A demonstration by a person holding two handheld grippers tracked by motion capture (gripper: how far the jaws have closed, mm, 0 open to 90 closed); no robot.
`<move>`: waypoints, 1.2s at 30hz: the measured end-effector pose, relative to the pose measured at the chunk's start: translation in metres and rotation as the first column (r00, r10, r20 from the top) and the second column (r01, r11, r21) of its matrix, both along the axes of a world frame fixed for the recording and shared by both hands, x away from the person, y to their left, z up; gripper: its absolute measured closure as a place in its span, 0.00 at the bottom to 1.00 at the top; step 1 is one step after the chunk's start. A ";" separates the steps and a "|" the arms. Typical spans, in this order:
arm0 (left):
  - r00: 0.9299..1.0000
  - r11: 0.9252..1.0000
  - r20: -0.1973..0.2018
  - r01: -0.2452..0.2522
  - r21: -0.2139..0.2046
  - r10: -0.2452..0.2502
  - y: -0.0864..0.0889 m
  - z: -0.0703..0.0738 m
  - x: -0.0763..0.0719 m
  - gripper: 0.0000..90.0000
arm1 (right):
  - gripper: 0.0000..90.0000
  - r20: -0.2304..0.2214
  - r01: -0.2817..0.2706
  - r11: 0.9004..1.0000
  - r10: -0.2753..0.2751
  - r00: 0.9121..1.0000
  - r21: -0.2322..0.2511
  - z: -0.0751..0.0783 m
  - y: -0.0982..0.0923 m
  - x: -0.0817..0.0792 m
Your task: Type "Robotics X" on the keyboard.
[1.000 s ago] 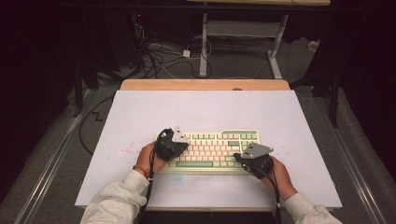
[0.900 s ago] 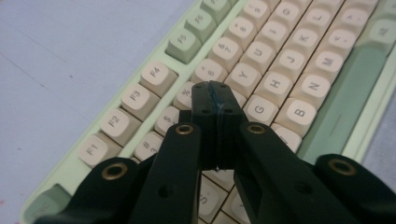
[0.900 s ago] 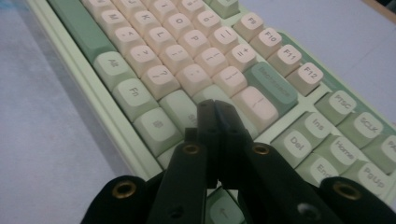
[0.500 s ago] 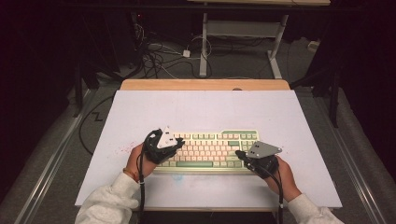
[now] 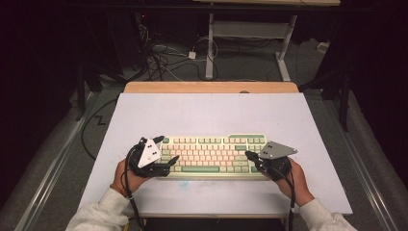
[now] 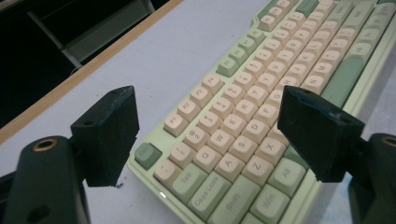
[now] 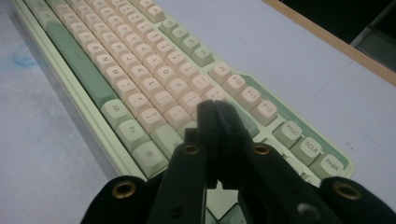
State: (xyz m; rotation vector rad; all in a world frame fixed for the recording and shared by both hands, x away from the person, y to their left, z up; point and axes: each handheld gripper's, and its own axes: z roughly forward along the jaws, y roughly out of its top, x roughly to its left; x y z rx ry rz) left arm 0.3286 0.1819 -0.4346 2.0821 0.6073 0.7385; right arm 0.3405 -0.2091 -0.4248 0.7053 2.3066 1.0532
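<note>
Where the wooden table (image 5: 211, 87) carries a pale lilac-white mat (image 5: 211, 115) over nearly its whole top, a strip of bare wood shows along the far edge. Beyond that edge the room is dark, with a tangle of cables (image 5: 163, 57) on the grey floor and the white legs of another desk frame (image 5: 250, 33).

A mint-green keyboard (image 5: 211, 156) with cream and green keys lies on the mat near the front edge, about midway between the table's left and right edges, its long side parallel to the front edge.

Both forearms, in light sleeves, come up from the front edge. The left hand (image 5: 126, 175) sits near the keyboard's left end, and the right hand (image 5: 297, 180) is at its right end.

The left gripper (image 5: 166, 150) points across the keyboard's left end, and its jaws have just been opening. In the left gripper view the left gripper (image 6: 208, 135) has them spread wide above the left-hand keys, one jaw over the mat just off the keyboard's far left corner, the other over the near rows; nothing is between them but the keyboard below, and the pads press on nothing.

The right gripper (image 5: 250, 156) points left at the keyboard's right end. In the right gripper view the right gripper (image 7: 215, 108) has its jaws pressed together with nothing between them, the tips low over the keys near that end; whether they touch a key cannot be told.
</note>
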 end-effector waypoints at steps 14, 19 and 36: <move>0.996 0.995 -0.046 -0.083 -0.053 0.080 0.037 -0.023 -0.028 0.20 | 1.00 -0.019 -0.010 1.000 0.010 1.000 0.000 0.001 0.009 0.012; 0.995 0.995 -0.054 -0.088 -0.044 0.085 0.040 -0.028 -0.033 0.17 | 1.00 -0.020 -0.032 0.999 0.032 0.999 -0.018 -0.001 0.020 0.016; 0.994 0.997 -0.081 -0.077 -0.019 0.075 0.037 -0.033 -0.036 0.17 | 1.00 -0.037 -0.112 0.992 0.110 0.993 -0.059 -0.006 0.061 0.031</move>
